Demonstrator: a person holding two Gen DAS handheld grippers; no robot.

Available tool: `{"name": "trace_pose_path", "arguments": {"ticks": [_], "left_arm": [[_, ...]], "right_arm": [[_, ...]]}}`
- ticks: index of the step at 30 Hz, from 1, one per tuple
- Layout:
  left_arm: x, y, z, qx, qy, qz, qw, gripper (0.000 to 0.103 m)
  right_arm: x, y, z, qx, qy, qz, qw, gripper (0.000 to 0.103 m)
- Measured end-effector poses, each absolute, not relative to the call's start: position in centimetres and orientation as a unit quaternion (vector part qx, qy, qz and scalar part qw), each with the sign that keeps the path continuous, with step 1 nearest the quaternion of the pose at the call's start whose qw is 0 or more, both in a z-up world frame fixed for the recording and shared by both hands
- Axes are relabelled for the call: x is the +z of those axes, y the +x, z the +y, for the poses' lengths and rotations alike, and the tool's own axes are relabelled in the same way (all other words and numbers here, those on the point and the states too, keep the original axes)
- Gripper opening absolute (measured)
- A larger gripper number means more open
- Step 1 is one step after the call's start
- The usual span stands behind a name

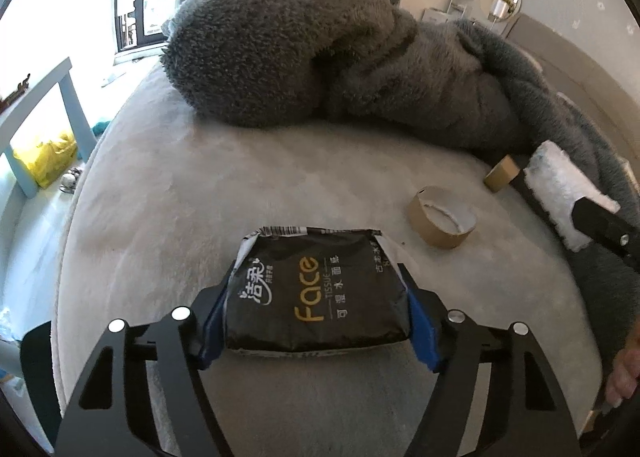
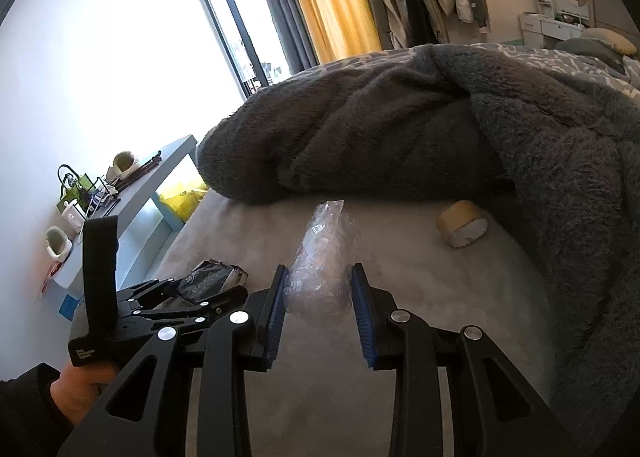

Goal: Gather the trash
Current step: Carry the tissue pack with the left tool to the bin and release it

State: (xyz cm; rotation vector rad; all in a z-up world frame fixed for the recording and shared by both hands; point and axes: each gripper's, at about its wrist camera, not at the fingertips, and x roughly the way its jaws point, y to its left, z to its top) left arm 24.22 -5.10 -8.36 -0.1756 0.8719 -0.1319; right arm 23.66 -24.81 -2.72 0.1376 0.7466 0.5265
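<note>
My left gripper is shut on a black "Face" tissue packet, its blue pads pressing both sides, just above the light grey bed surface. My right gripper is shut on a crumpled clear plastic wrap; in the left wrist view the wrap looks white at the right edge. A brown tape roll lies flat right of the packet. A second tape roll lies by the blanket and also shows in the right wrist view. The left gripper and packet show at lower left of the right wrist view.
A thick grey fleece blanket is heaped across the far side of the bed. A light blue side table with small items stands at the bed's left, a yellow bag under it. Window, curtains and hanging clothes are behind.
</note>
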Motion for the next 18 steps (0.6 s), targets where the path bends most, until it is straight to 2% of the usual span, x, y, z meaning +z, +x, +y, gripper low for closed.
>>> {"name": "trace_pose_path", "arguments": {"ticks": [5,18], "left_arm": [[-7.4,23.0,-3.9,-0.083,-0.098,0.421,0.898,0.075],[-4.5,18.1,-1.1,-0.094,-0.060,0.407,0.907,0.075]], "right_arm": [[-2.3,23.0,-23.4,0.257,0.065,0.358,0.895,0.032],[-1.6,20.3,-17.5,0.277,0.055,0.354,0.892,0.032]]}}
